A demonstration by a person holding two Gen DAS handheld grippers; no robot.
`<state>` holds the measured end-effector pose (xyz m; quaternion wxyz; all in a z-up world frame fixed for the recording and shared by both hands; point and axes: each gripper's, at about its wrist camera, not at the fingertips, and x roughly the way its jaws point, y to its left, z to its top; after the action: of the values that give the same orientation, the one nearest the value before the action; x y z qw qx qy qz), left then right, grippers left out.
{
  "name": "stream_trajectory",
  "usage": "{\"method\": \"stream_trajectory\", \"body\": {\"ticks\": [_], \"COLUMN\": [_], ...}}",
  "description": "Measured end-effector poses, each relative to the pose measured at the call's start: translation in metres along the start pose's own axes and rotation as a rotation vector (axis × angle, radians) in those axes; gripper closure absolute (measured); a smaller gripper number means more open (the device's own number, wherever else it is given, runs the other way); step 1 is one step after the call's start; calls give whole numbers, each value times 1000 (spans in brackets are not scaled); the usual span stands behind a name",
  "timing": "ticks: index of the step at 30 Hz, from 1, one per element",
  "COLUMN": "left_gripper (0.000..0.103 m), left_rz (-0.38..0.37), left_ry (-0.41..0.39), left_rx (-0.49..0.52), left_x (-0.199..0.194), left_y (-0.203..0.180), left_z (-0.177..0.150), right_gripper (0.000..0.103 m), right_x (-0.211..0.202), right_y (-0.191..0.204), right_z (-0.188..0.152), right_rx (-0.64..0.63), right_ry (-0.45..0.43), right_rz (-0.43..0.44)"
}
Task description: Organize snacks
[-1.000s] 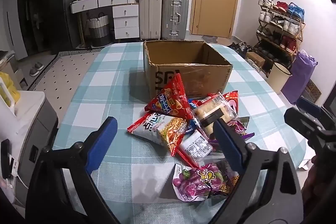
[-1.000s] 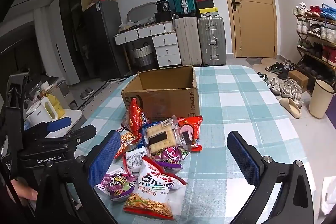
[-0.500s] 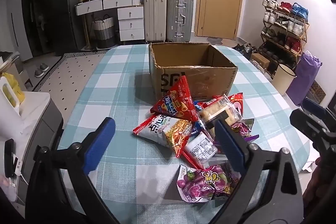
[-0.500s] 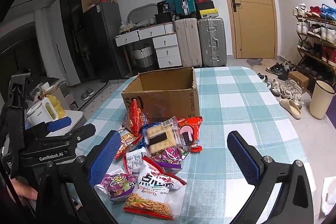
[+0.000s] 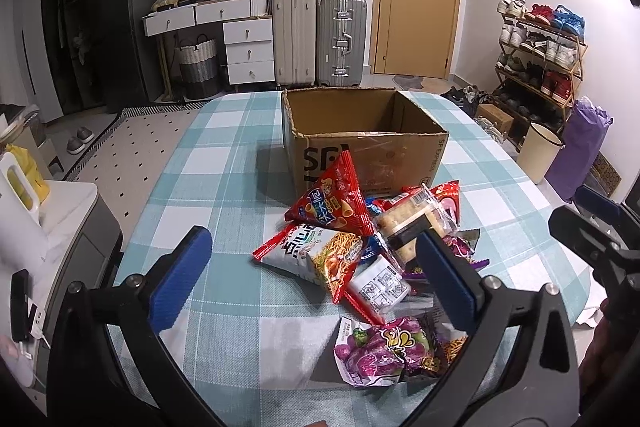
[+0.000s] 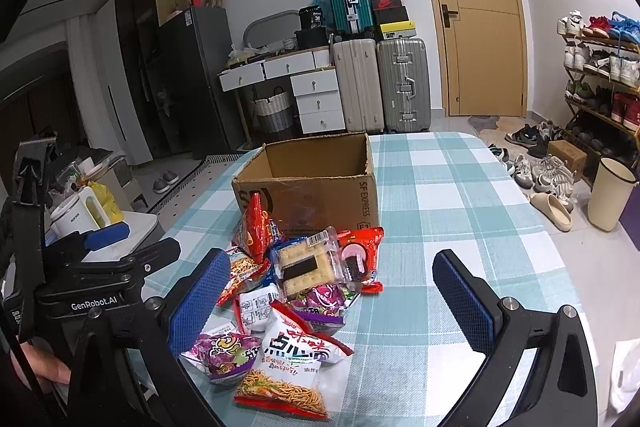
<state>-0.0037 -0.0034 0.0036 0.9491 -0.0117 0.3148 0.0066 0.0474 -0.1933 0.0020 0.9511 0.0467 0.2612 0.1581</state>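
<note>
A: Closest in, the left gripper (image 5: 312, 275) has just been spreading its jaws; they stand wide, nothing between them. The right gripper (image 6: 332, 291) gapes empty too.

B: Under them, the snack pile (image 5: 372, 255) sits on the checked tablecloth (image 5: 224, 163): crinkly foil bags, puffy, light, probably slippery.

A: I'd pinch the noodle bag (image 5: 320, 257) by its flat sealed edge. The cracker pack (image 6: 306, 267) looks brittle.

B: Beyond, the cardboard box (image 5: 360, 131) stands open, stiff-walled.
</note>
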Motion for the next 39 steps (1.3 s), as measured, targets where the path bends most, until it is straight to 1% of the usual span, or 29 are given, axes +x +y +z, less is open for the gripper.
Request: {"method": "stream_trajectory", "body": {"ticks": [20, 26, 39], "left_gripper": [2, 2, 2], "left_rz": [8, -7, -6], "left_ry": [-11, -5, -5], "left_rx": [-4, -6, -8], "left_x": [-7, -10, -12], "left_y": [1, 1, 0], "left_z": [-1, -2, -2], "right_gripper": [0, 0, 0], "right_x": [-4, -4, -7], "right_y": [-2, -2, 0], "right_z": [0, 0, 0], "right_rx": [2, 0, -4], "right_ry": [-6, -5, -9], "right_rz": [-1, -2, -1]}}
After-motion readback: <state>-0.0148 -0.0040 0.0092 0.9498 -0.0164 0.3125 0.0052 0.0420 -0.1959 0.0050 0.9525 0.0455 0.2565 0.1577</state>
